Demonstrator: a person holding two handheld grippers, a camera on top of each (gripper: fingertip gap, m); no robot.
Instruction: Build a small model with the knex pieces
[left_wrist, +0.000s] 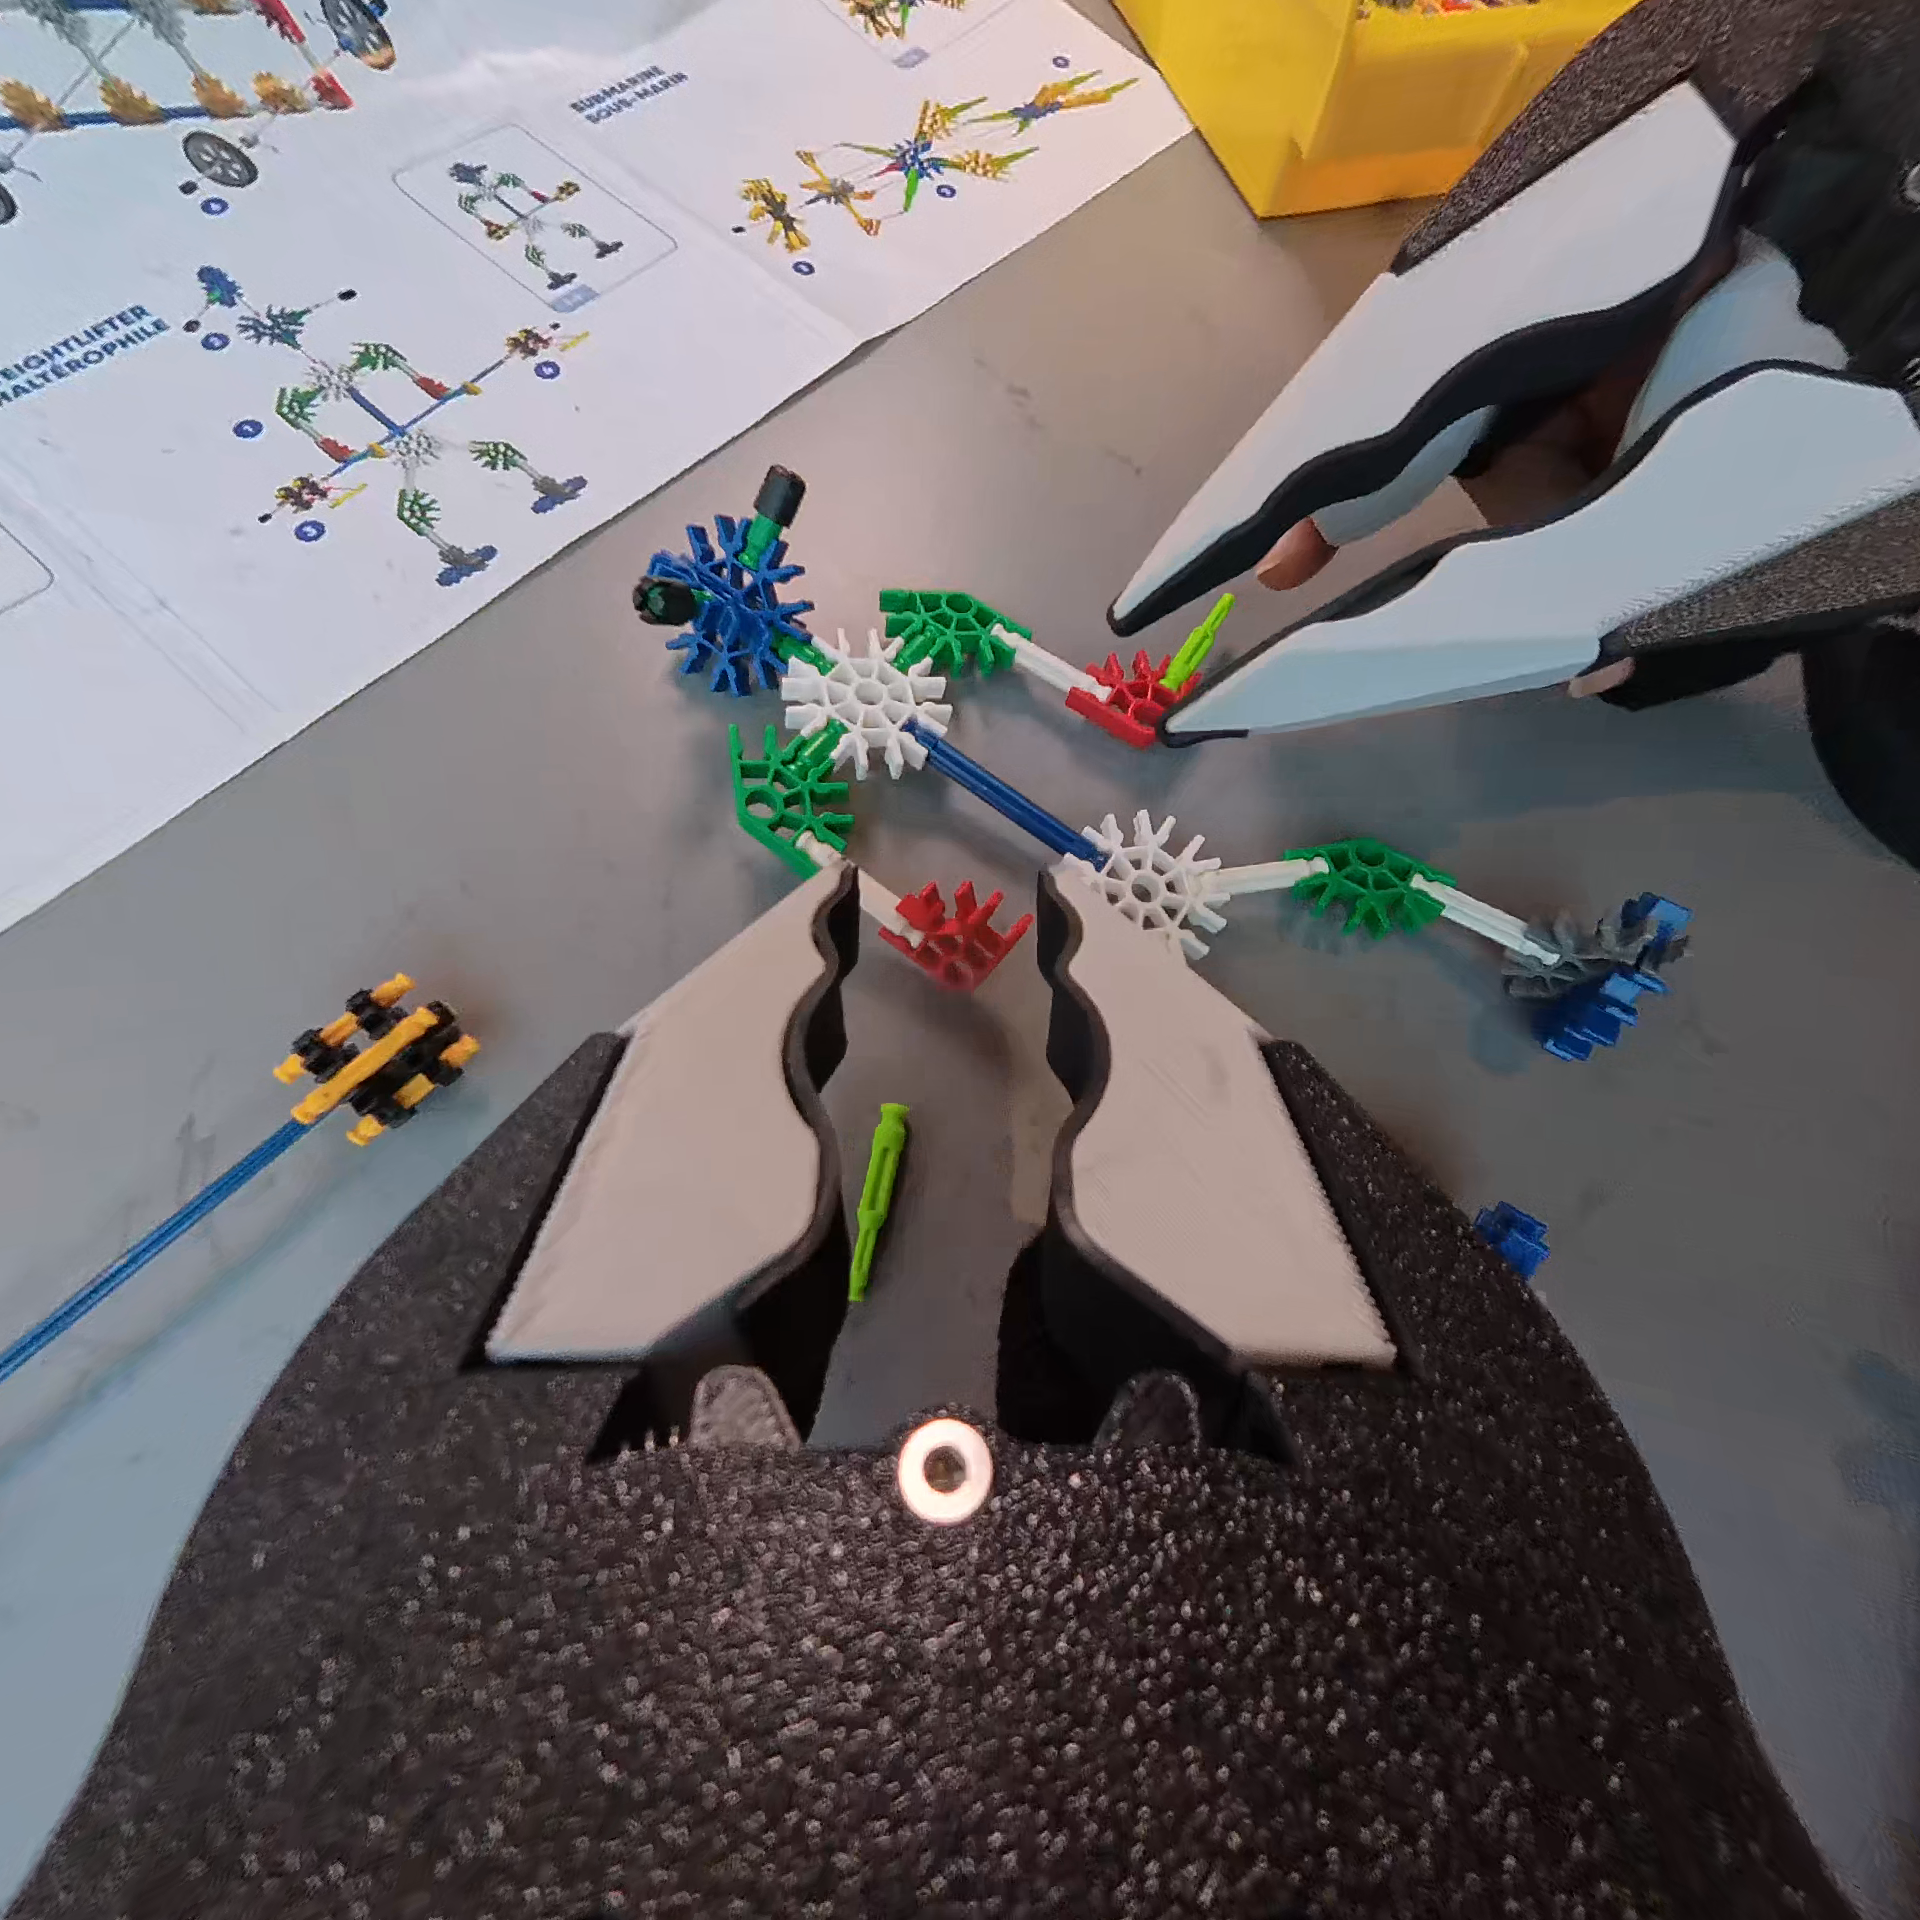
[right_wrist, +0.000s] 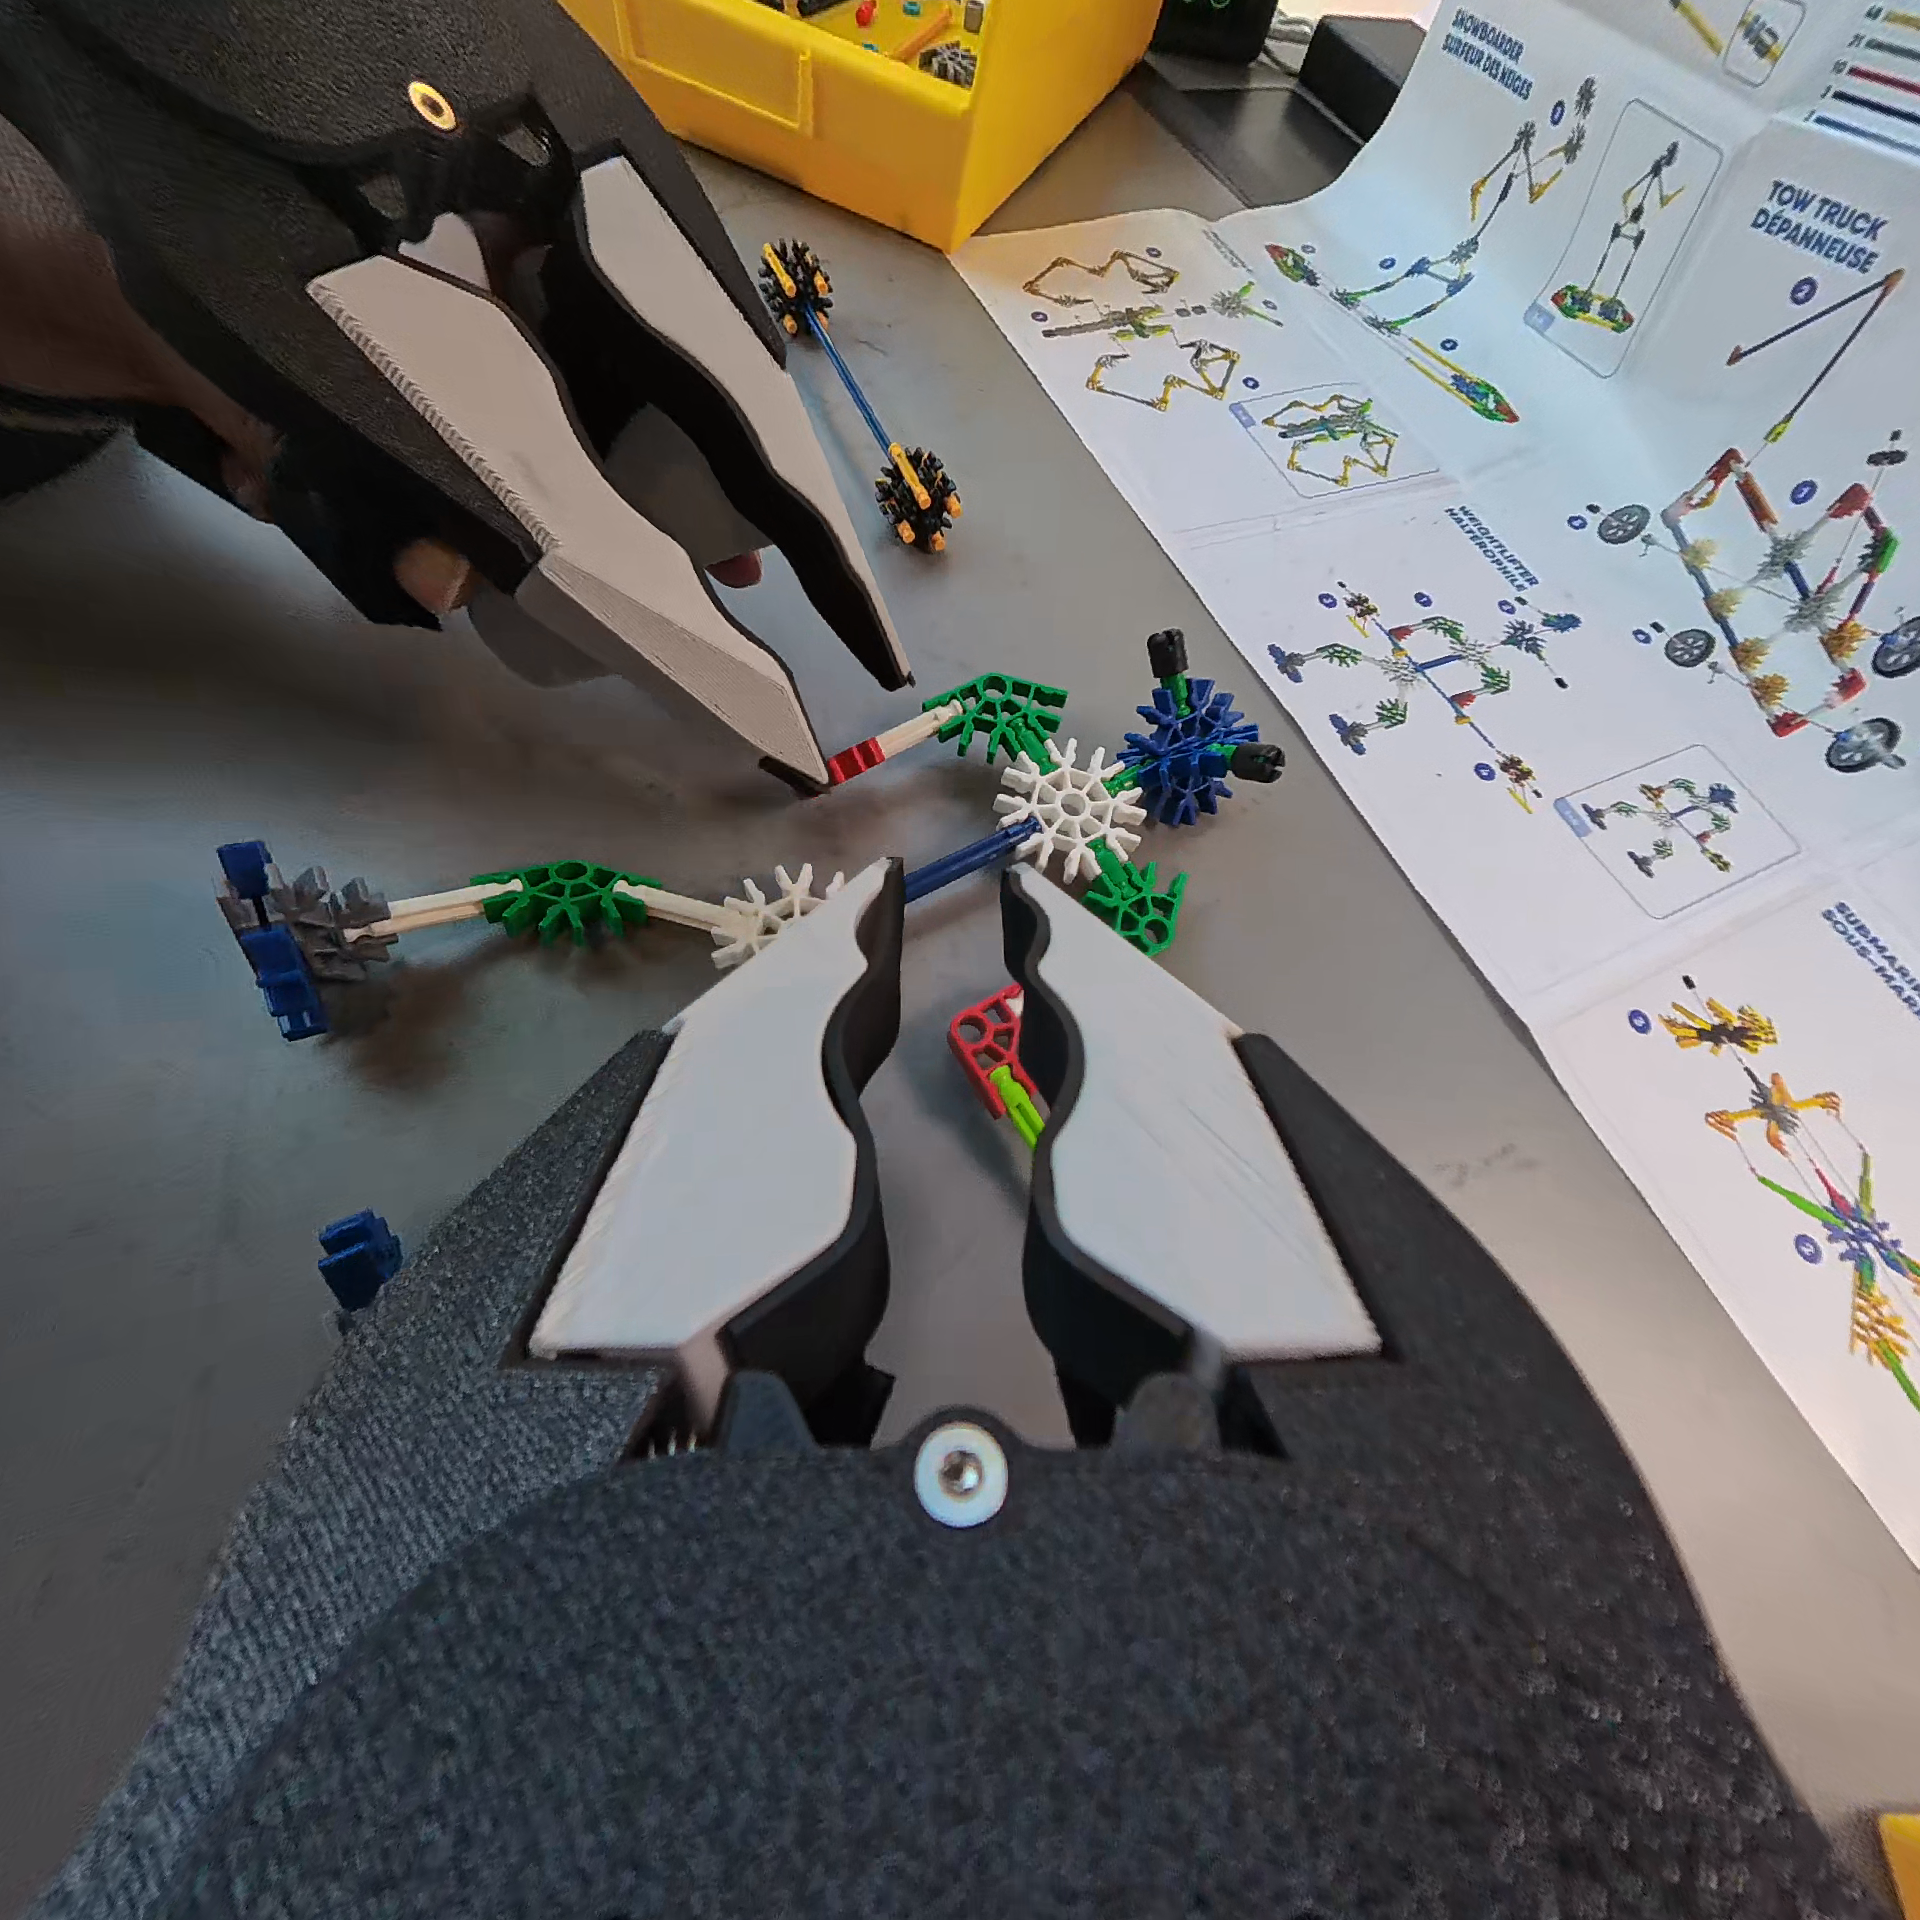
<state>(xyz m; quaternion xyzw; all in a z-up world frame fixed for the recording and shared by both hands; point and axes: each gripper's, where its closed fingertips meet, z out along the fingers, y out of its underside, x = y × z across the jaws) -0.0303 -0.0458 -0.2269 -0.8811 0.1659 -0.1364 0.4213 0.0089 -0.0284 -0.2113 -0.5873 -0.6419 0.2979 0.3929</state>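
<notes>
A toy figure of plastic rods and connectors lies flat on the grey table, its white hub (left_wrist: 865, 701) (right_wrist: 1070, 805) in the middle. My left gripper (left_wrist: 948, 883) is open, its tips on either side of one red end connector (left_wrist: 956, 935); a loose green rod (left_wrist: 878, 1195) lies on the table between its fingers. It also shows in the right wrist view (right_wrist: 854, 727). My right gripper (right_wrist: 954, 878) is open around the other red connector (right_wrist: 982, 1039), which has a short green rod (right_wrist: 1016, 1107) stuck in it. The left wrist view shows it too (left_wrist: 1143, 675).
A yellow parts bin (left_wrist: 1340, 94) (right_wrist: 883, 135) stands at the back. A printed instruction sheet (left_wrist: 364, 312) (right_wrist: 1558, 623) lies beside the figure. A blue rod with yellow-and-black ends (left_wrist: 379, 1055) (right_wrist: 852, 384) and a loose blue clip (left_wrist: 1512, 1236) (right_wrist: 358, 1257) lie nearby. My right fingertips sit around 5 centimetres from my left ones.
</notes>
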